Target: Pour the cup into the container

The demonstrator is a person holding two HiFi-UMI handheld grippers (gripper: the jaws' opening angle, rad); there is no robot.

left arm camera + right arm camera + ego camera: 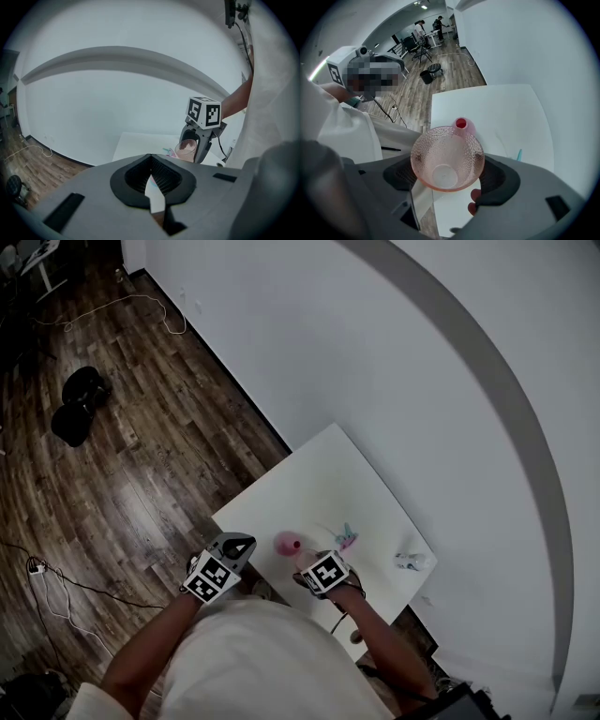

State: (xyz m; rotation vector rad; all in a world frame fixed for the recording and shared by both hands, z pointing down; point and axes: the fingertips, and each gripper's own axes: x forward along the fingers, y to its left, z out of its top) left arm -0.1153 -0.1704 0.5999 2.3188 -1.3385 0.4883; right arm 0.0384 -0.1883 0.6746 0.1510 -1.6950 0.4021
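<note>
Cup [446, 158] pinched in my right gripper [450, 177], above desk [501, 112], pink container [461, 124] just beyond its rim, left gripper [152, 182] pressed together, empty.

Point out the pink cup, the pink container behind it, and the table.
cup [446, 159], right gripper view, on its dimpled inside wall
container [461, 123], right gripper view, on its red mouth
table [497, 108], right gripper view, on its bare white top

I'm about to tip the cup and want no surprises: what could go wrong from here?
1. The container has a narrow mouth, far smaller than the rim of the cup in the right gripper, so the pour may miss onto the table.
2. The left gripper holds nothing and is off the container; a bump could topple it.
</note>
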